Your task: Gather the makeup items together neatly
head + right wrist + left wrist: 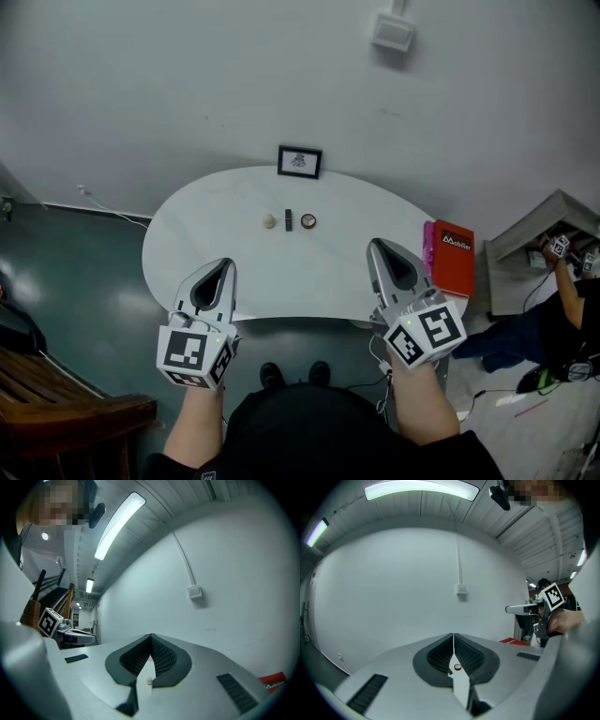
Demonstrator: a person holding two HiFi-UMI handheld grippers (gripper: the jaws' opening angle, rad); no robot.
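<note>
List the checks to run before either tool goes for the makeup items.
1. Left tool empty: ok, jaws together with nothing between them.
2. Right tool empty: ok, jaws together with nothing between them.
3. Jaws ready to take an item: not ok, both are shut and need opening first.
4. Items located: ok, the beige round item, dark stick and round compact lie in a row mid-table, with small gaps between them.
5. Approach free: ok, the picture frame stands behind the row and the red book lies at the right edge.
6. What each item is exactly: cannot tell, too small.
</note>
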